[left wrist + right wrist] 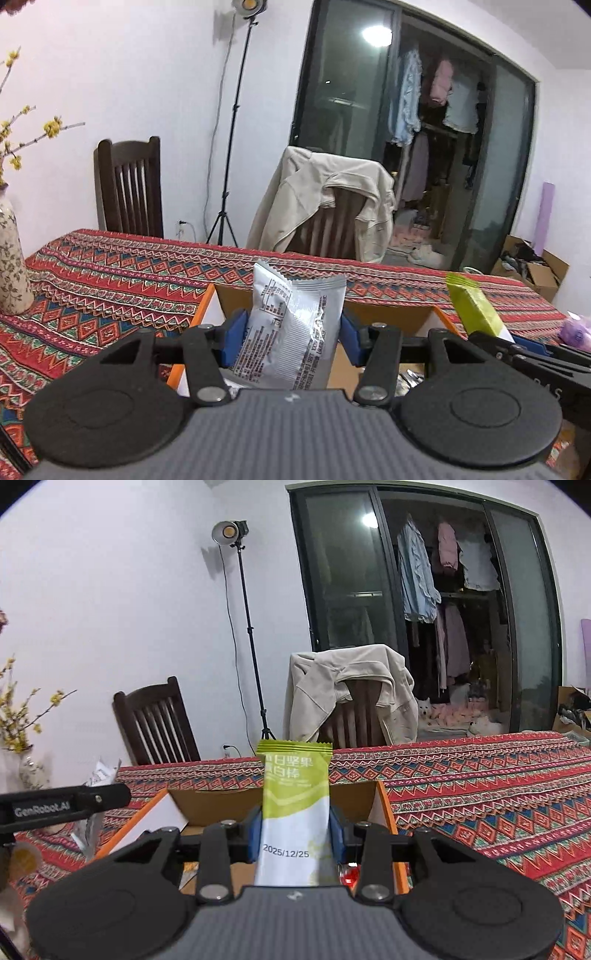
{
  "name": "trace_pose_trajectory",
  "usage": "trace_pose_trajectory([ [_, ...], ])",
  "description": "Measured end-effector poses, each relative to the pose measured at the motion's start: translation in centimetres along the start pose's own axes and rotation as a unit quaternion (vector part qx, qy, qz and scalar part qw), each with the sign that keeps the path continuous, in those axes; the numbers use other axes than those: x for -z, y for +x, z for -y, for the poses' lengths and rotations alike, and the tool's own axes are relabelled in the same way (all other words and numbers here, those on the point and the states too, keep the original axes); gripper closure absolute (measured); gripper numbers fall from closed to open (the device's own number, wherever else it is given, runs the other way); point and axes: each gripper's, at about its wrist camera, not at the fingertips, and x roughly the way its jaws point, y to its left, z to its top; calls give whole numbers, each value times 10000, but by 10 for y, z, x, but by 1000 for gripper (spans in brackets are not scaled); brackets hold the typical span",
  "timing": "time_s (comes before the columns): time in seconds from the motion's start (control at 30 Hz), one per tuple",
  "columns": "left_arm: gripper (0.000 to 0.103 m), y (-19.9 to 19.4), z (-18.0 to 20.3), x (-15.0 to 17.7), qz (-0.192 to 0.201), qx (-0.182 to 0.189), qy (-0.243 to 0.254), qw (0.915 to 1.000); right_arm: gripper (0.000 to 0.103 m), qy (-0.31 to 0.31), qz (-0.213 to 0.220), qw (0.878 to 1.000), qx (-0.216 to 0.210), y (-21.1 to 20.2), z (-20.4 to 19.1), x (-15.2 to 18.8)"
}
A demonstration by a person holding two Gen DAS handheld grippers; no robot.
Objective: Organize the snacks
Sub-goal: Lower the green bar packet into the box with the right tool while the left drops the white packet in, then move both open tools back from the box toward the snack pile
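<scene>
The left gripper (293, 334) is clamped on a silver foil snack packet (291, 328), held upright between its blue pads (236, 338), while the right gripper (295, 834) pinches a slim green-and-white nut bar (295, 805) that stands up from its narrowly set jaws. Both snacks hang above an open cardboard box (388, 812) with an orange outer face, which sits on the worktop (110, 280) covered in a red patterned cloth; more wrapped snacks seem to lie inside, though little of them shows. The step in hand looks like carrying the two packets to their sorted places. To do it well, each grip should stay firm but not crush the crinkly foil, the hands should keep apart so the packets do not collide, and each packet should be lowered flat before release
</scene>
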Motion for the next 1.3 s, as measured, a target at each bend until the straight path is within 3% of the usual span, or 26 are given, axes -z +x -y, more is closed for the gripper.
trace_pose_trajectory([
  [0.27, 49, 46, -13, 16, -5, -218, 8, 9998, 68, 90, 179, 9998, 21, 43, 9, 11],
  [0.4, 49, 59, -17, 20, -191, -139, -32, 9997, 68, 162, 14, 9998, -68, 54, 17, 17],
  [0.57, 49, 54, -17, 22, -92, -137, -6, 9999, 67, 148, -142, 9998, -20, 62, 17, 21],
  [0.67, 38, 49, -13, 23, 57, -178, 74, 9998, 63, 110, -206, 9997, -2, 64, 17, 23],
  [0.7, 26, 46, -12, 23, 122, -177, 88, 9997, 63, 116, -216, 9997, -15, 63, 17, 23],
  [0.73, 17, 44, -12, 22, 184, -178, 85, 9996, 60, 112, -213, 9997, -7, 62, 17, 24],
  [0.8, 6, 39, -11, 22, 291, -187, 80, 9994, 32, 136, -200, 9997, -3, 59, 18, 24],
  [0.83, 0, 37, -12, 22, 330, -165, 49, 9993, 23, 152, -184, 9997, 2, 58, 19, 25],
  [0.87, 0, 35, -12, 22, 370, -133, -2, 9992, 11, 154, -159, 9998, 4, 55, 19, 26],
  [0.9, 0, 33, -13, 22, 380, -99, -42, 9992, 7, 149, -130, 9998, 8, 53, 19, 27],
  [1.0, 0, 29, -16, 21, 360, -55, -132, 9992, 0, 116, -119, 9999, 37, 49, 18, 27],
  [1.3, 0, 4, -13, 14, 420, -53, -208, 9989, 0, -79, -67, 9999, 125, 33, 10, 26],
])
